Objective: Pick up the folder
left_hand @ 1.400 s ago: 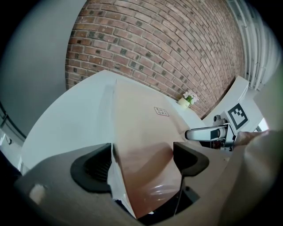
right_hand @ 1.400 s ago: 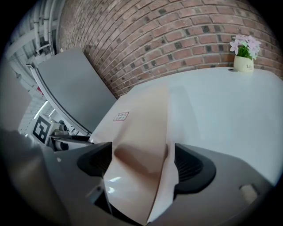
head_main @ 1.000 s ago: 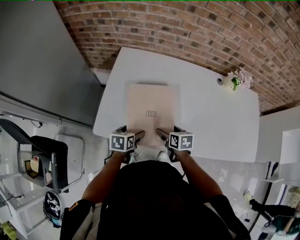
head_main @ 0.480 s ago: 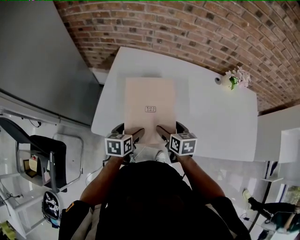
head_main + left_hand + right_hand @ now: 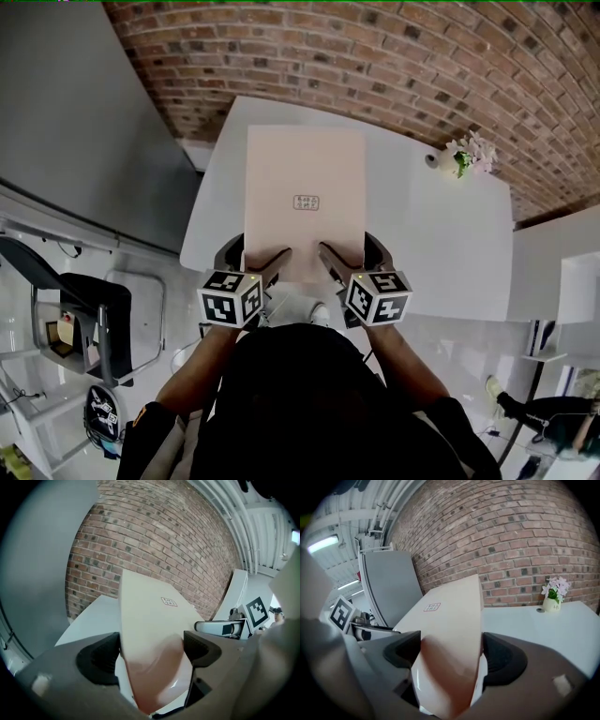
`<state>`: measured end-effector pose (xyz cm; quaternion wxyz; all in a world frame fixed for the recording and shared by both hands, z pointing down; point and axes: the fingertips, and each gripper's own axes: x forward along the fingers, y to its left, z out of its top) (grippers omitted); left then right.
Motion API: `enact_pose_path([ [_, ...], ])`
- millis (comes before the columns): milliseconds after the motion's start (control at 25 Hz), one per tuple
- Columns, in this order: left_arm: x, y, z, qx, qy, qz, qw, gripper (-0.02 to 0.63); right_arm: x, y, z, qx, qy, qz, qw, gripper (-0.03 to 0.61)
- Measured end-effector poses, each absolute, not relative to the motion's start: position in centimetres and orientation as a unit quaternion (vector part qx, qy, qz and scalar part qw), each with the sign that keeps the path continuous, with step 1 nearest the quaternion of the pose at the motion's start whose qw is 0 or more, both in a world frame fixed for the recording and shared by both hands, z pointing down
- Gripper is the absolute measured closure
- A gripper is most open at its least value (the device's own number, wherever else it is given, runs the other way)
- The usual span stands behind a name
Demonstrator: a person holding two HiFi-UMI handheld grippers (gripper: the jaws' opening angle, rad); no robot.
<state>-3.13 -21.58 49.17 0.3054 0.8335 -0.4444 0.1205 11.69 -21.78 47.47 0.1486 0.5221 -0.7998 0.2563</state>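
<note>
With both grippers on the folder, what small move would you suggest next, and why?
I would probably raise both grippers together, slowly and evenly. The left gripper and the right gripper are each shut on the near edge of the folder, and this thin sheet slants up over the white table, so an uneven lift could twist or bend it.

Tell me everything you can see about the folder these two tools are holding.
The folder is a thin, pale beige rectangle, card-like, with a small printed mark near its middle. The left tool and the right tool clamp its near edge side by side, where it bows slightly. It slopes up and away over the white table, apparently lifted clear.
</note>
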Motion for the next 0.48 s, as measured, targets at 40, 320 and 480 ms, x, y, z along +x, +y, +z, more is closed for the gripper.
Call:
enact_pose_path([
  [40,-3.1,-21.5,48.4,0.835,-0.446,0.114,0.301,0.181,11.7,-21.8,46.6,0.523,-0.802,0.248,0.144,0.166],
  [320,-3.4,-21.0,42.2,0.852,-0.458,0.065,0.245,0.181,11.3,-21.1,40.0,0.528,-0.824,0.175,0.11,0.167],
  [480,-3.7,-20.6,39.0,0.862,-0.458,0.047,0.212,0.183,11.1,-20.4,37.0,0.535,-0.829,0.143,0.083,0.167],
])
